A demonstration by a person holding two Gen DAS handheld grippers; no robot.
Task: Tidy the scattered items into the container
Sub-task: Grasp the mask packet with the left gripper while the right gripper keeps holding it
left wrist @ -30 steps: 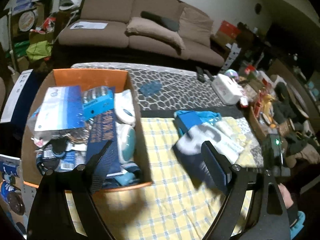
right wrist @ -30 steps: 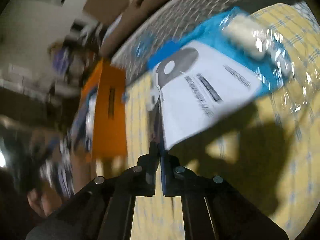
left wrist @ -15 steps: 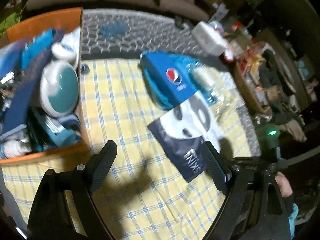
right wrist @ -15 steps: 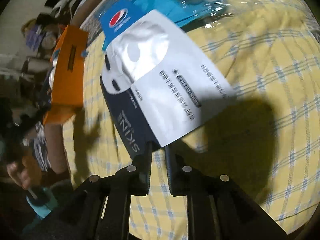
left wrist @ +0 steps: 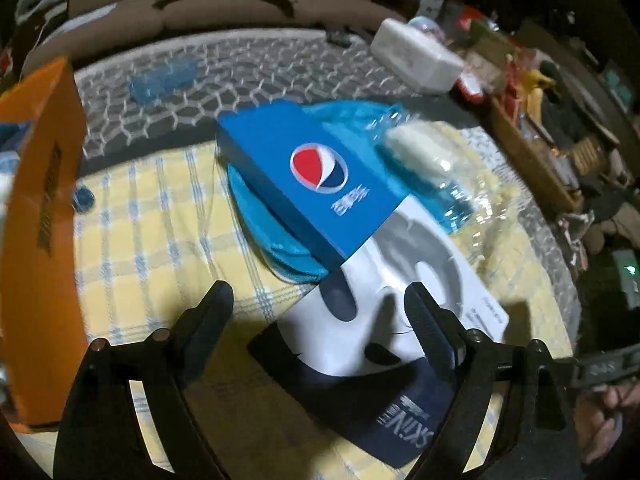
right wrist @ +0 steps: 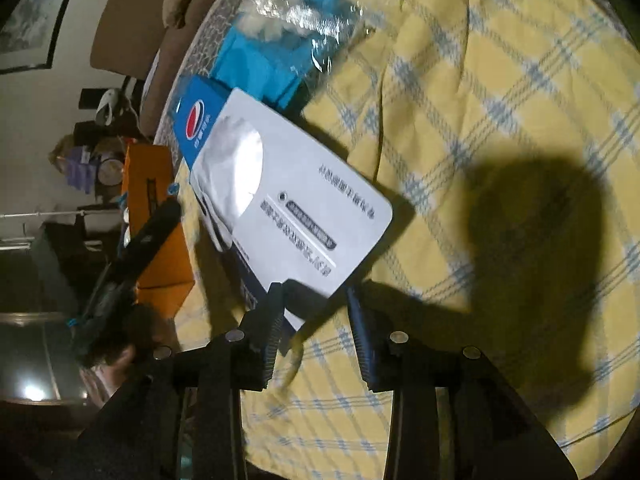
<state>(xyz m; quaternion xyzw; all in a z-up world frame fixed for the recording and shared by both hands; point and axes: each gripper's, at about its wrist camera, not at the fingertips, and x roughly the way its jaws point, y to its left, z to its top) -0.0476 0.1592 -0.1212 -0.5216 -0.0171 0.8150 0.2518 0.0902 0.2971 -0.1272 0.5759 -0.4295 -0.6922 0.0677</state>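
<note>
You see a table covered by a yellow checked cloth [left wrist: 168, 216] at the near end and a grey honeycomb mat [left wrist: 248, 64] at the far end. On the cloth sit the orange box [left wrist: 44, 240], a blue cloth bundle [left wrist: 276, 240] and the white-and-navy face mask packet [left wrist: 404, 320] (its far end leans on the blue Pepsi box [left wrist: 320, 184]). A white box [left wrist: 416, 56] sits at the far corner.

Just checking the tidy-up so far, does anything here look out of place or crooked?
Yes. The face mask packet lies askew on the yellow checked cloth, one end tucked under the blue Pepsi box, outside the orange container. The box itself sits tilted on a crumpled blue cloth.
</note>
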